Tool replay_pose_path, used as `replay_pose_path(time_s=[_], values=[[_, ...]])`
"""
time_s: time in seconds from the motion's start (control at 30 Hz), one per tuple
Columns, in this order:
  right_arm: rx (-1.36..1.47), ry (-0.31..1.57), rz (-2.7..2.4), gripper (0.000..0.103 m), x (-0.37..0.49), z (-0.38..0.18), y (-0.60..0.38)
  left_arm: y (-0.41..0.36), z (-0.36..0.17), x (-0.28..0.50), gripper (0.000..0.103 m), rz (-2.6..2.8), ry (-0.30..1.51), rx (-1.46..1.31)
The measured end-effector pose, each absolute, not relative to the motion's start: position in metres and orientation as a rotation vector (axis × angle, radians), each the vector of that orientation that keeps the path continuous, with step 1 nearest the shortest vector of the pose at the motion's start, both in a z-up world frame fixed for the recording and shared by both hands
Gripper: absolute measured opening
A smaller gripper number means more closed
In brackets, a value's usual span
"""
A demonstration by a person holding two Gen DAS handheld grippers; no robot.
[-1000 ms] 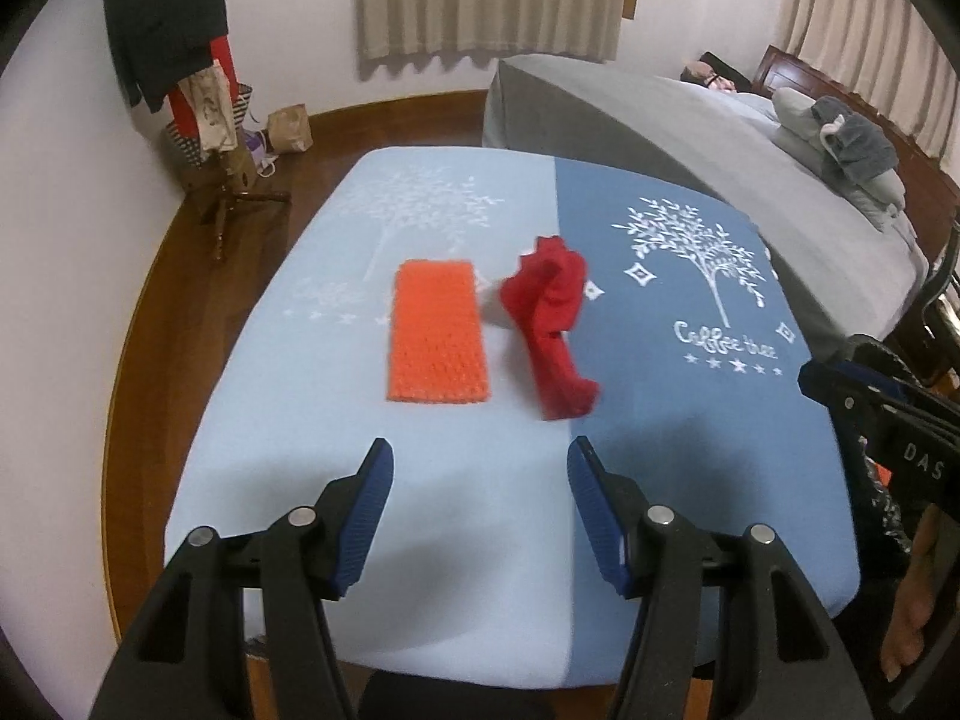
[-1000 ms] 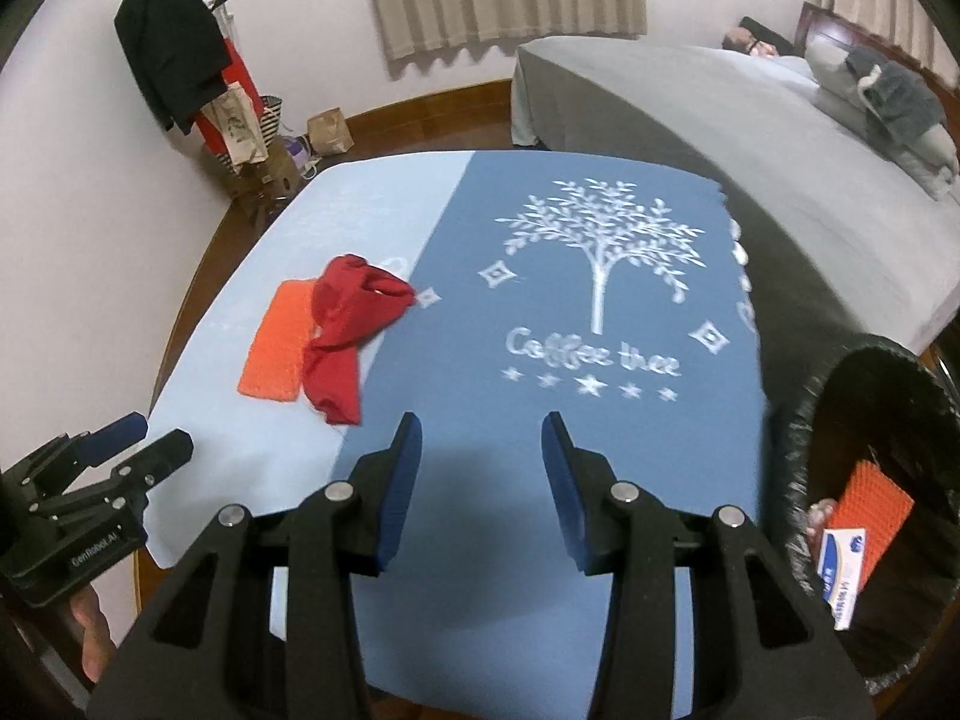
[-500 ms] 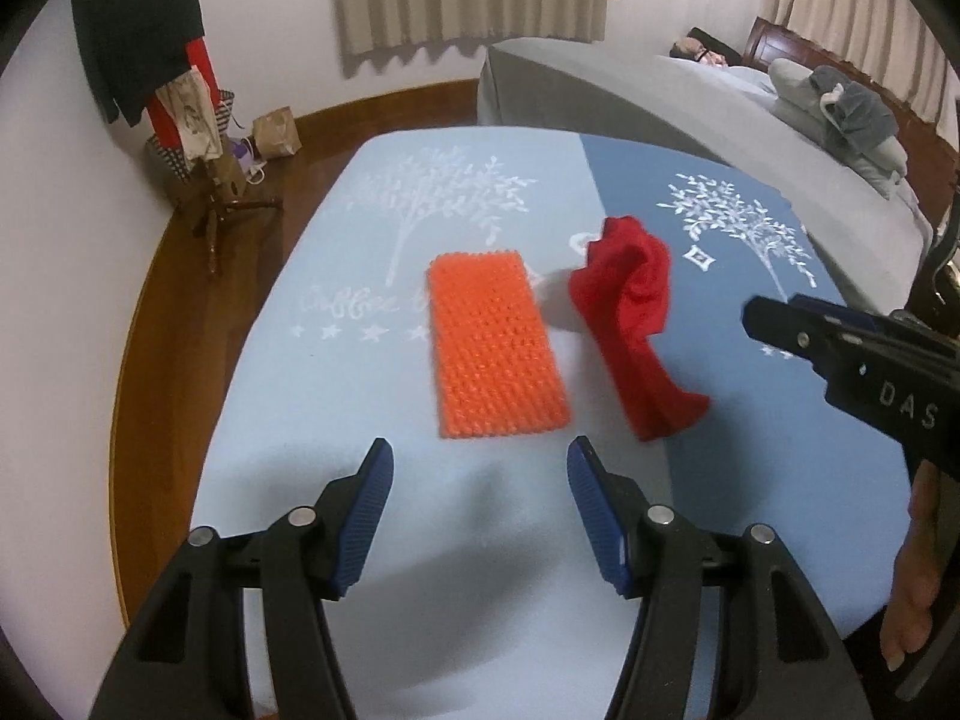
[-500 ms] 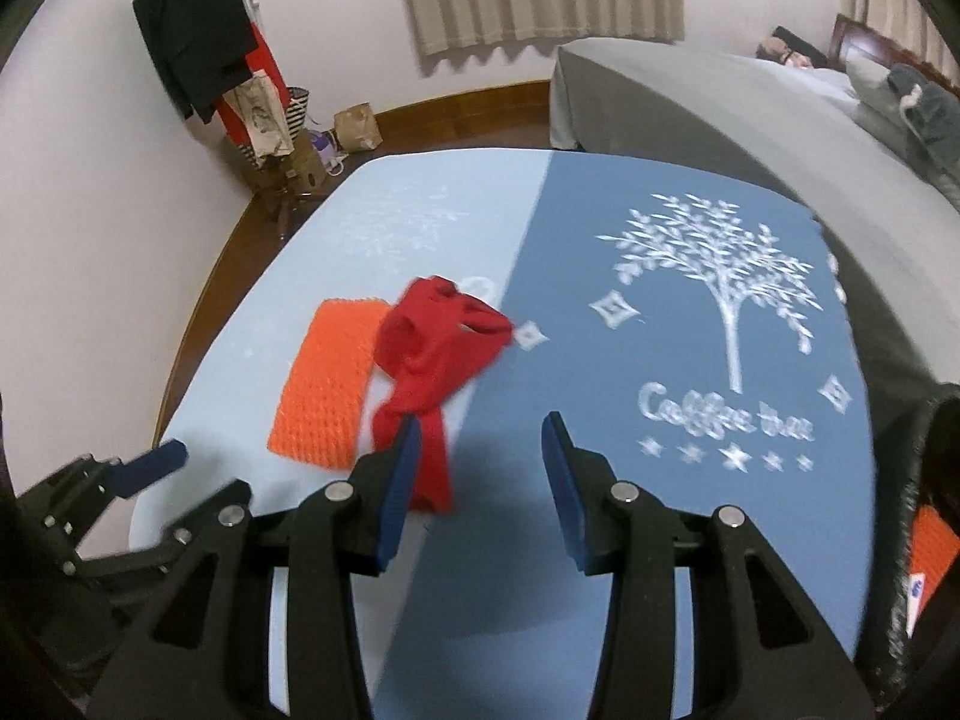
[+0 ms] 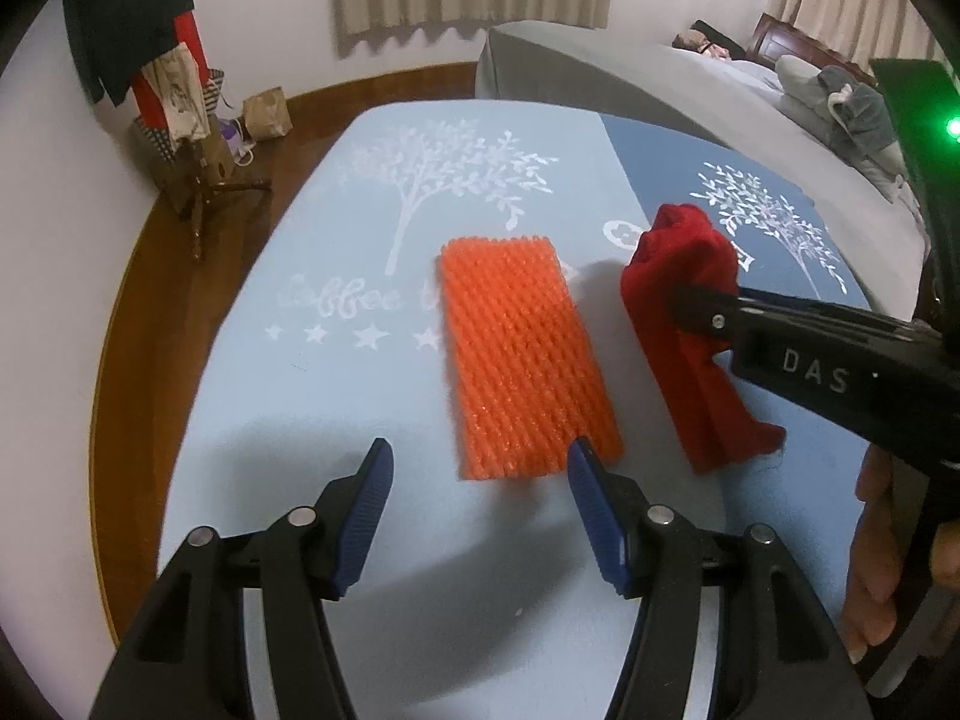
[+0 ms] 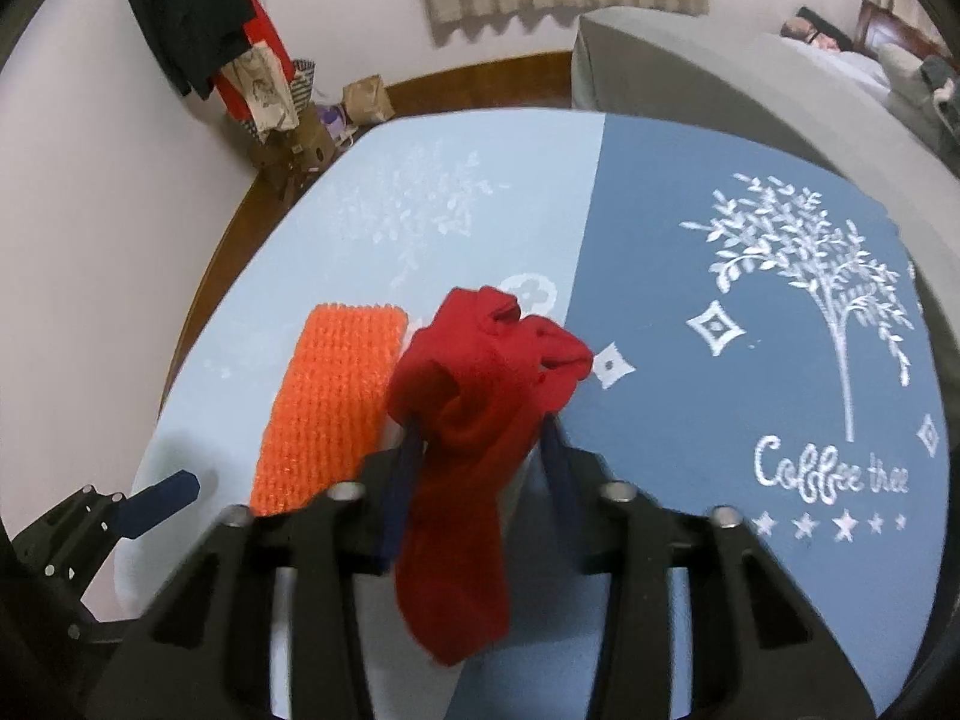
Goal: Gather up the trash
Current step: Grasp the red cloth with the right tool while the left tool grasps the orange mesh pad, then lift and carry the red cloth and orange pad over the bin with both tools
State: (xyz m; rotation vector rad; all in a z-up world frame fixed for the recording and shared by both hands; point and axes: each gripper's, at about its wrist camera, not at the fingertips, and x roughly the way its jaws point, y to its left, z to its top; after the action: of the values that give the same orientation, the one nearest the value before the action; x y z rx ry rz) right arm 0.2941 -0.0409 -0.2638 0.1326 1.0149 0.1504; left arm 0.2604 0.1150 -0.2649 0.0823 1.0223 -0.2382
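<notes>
A crumpled red cloth (image 6: pixel 474 420) lies on the blue tablecloth (image 6: pixel 690 276), between the two fingers of my right gripper (image 6: pixel 480 426). The jaws stand open around it, not closed on it. In the left wrist view the red cloth (image 5: pixel 690 324) is at the right with the right gripper (image 5: pixel 708 312) reaching over it. An orange foam net (image 5: pixel 522 354) lies flat just ahead of my left gripper (image 5: pixel 480 468), which is open and empty. The net also shows in the right wrist view (image 6: pixel 330 396), left of the cloth.
A bed with a grey cover (image 5: pixel 660 84) stands beyond the table at the right. A coat stand with clothes and bags (image 5: pixel 180 120) is at the far left by the wall. Wooden floor (image 5: pixel 150 276) runs along the table's left edge.
Both grippers have moved forward over the table. The right gripper has come down around the red cloth. The left gripper has closed in on the orange net.
</notes>
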Motion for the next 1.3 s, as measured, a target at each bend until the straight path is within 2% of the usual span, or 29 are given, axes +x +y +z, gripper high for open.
replay_pose_path(time_s=[0.03, 0.57, 0.6, 0.63, 0.67, 0.73, 0.87, 1.3], values=[[0.141, 1.032, 0.163, 0.005, 0.296, -0.267, -0.043, 0.114, -0.267, 0.262, 0.060, -0.243, 1.026, 0.078], [0.174, 1.015, 0.143, 0.004, 0.274, -0.260, -0.086, 0.076, -0.286, 0.275, 0.060, -0.255, 1.054, 0.102], [0.174, 1.014, 0.142, 0.004, 0.275, -0.260, -0.085, 0.074, -0.286, 0.275, 0.057, -0.255, 1.053, 0.101], [0.175, 1.013, 0.141, 0.004, 0.275, -0.259, -0.085, 0.073, -0.286, 0.275, 0.045, -0.261, 1.055, 0.098], [0.176, 1.013, 0.141, 0.004, 0.274, -0.258, -0.086, 0.072, -0.286, 0.276, 0.028, -0.272, 1.060, 0.092], [0.180, 1.012, 0.141, 0.004, 0.272, -0.258, -0.087, 0.072, -0.284, 0.275, 0.019, -0.285, 1.069, 0.076], [0.180, 1.009, 0.147, 0.004, 0.271, -0.255, -0.088, 0.072, -0.275, 0.271, 0.016, -0.278, 1.058, 0.060], [0.174, 0.982, 0.149, 0.004, 0.249, -0.226, -0.089, 0.071, -0.240, 0.243, 0.016, -0.214, 1.013, 0.048]])
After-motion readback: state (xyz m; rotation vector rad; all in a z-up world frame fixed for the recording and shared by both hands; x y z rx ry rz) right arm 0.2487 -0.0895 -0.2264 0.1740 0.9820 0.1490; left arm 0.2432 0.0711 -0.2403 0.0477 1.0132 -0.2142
